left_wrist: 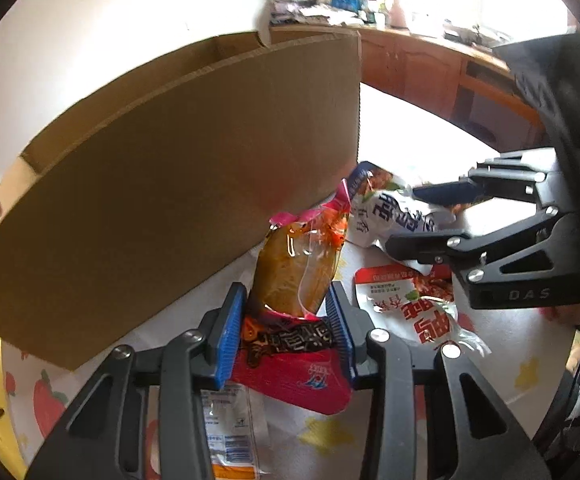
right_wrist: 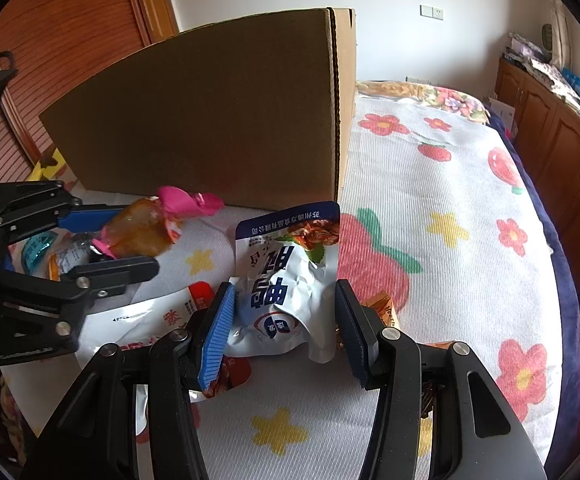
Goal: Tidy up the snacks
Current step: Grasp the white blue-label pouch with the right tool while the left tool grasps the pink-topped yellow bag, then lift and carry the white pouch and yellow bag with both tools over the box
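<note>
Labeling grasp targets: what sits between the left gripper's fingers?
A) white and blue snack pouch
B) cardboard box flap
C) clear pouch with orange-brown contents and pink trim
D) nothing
C: the blue pads of the left gripper flank the clear orange-brown pouch.
</note>
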Available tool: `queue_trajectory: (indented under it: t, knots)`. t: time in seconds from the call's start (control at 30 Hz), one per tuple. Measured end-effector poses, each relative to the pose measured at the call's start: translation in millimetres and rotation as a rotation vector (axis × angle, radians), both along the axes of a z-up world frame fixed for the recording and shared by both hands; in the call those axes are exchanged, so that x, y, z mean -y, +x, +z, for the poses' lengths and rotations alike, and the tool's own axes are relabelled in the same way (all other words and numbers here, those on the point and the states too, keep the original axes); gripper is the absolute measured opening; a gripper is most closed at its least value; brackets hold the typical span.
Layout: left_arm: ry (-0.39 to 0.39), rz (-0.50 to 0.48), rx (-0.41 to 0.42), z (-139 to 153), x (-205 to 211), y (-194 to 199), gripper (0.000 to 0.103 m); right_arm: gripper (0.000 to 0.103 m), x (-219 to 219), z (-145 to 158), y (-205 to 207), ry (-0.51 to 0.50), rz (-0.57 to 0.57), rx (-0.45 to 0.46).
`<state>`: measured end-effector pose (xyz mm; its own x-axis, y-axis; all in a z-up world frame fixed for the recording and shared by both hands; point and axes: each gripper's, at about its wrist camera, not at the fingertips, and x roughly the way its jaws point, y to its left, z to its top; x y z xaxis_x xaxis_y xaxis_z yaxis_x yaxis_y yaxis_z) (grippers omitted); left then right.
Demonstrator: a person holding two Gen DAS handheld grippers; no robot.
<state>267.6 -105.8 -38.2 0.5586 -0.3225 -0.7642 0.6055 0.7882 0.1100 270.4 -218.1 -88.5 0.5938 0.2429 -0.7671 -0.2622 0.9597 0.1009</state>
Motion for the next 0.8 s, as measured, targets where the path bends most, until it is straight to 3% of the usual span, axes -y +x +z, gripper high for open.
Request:
queue_trajectory:
  t: [0.43,0.8]
  knots:
    - [-0.134,0.073,0.050,18,-42,-27,0.040,0.051,-3,0,-2,-0.019,0.000,0.003]
    - [-0.163,0.122,0.076,20,-38,-38,0.040,0.046,-8,2,-2,-0.026,0.009,0.007]
